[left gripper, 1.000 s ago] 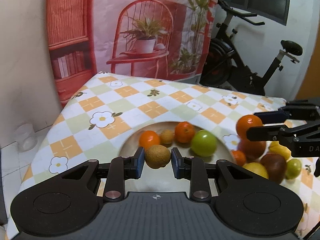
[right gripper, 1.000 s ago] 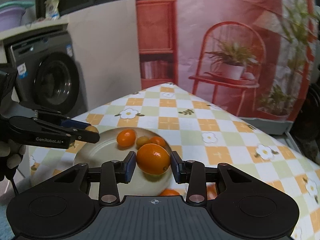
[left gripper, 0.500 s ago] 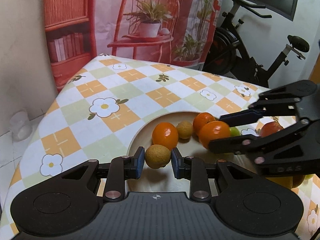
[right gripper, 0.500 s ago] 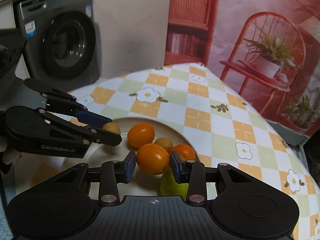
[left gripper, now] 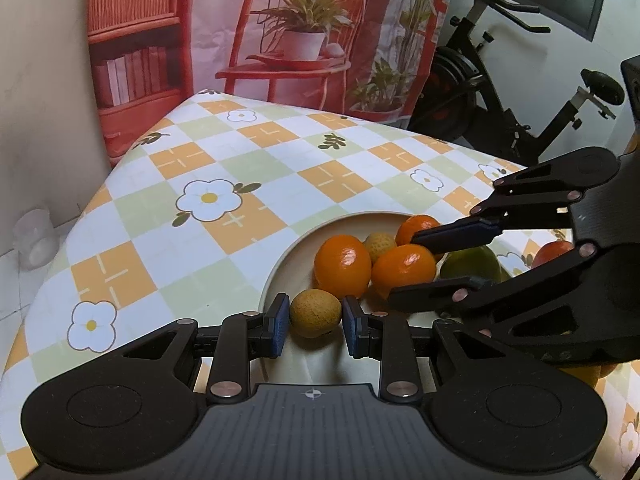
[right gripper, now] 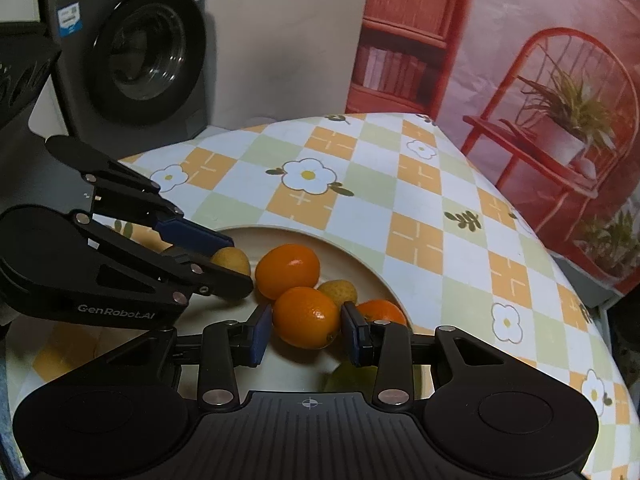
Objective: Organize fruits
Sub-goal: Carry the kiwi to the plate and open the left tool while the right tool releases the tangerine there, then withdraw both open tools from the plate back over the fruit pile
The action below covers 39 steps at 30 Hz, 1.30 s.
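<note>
My left gripper (left gripper: 315, 322) is clamped on a small tan-brown round fruit (left gripper: 316, 313), held low over the near edge of the shallow cream round plate (left gripper: 280, 270). My right gripper (right gripper: 306, 330) is clamped on a glossy orange oval citrus (right gripper: 306, 317), right over the plate's fruit cluster. Both point down at the plate bc that's where the fruit goes, I reckon. Already on the plate: a bigger orange citrus (left gripper: 342, 266), a pale yellow-tan small fruit (left gripper: 380, 245), another orange one (left gripper: 418, 229) & a green round fruit (left gripper: 472, 264). More loose fruit sits off to the right on the checked flower tablecloth (left gripper: 208, 200), mostly hidden. Next, prob: lower each piece into a free gap, then let go, w/o nudging neighbours.
</note>
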Tool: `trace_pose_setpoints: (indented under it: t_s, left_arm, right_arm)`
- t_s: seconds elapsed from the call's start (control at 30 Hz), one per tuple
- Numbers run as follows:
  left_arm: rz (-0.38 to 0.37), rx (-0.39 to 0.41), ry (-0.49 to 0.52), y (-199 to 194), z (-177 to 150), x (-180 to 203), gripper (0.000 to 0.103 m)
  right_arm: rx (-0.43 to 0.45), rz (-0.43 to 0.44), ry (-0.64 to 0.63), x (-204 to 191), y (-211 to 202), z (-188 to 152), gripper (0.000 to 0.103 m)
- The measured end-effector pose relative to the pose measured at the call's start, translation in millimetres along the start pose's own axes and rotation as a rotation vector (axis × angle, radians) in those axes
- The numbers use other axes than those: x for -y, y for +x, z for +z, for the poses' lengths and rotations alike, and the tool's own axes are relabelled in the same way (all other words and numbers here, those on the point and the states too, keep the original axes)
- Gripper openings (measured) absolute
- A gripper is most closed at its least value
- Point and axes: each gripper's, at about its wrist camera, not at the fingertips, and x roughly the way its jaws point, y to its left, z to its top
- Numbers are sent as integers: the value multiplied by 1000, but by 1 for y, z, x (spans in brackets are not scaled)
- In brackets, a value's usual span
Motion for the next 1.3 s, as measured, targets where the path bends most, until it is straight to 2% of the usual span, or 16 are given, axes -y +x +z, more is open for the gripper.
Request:
trace_pose_setpoints:
  t_s: [0.43,0.77,1.07,1.3]
  left_arm:
    - [-22,-3,-21,2,0,-3,30]
    - [4,25,-32,-10,4,0,31]
    - [67,77,-17,-42,19,22,37]
    - [93,115,5,-67,30,48,37]
  right_arm:
    - [1,-24,-36,-3,3,2,35]
    - [57,-60,-14,3,-24,-2,35]
    - [182,-93,121,19,-77,-18,35]
    - [258,-127,261,32,-119,-54,35]
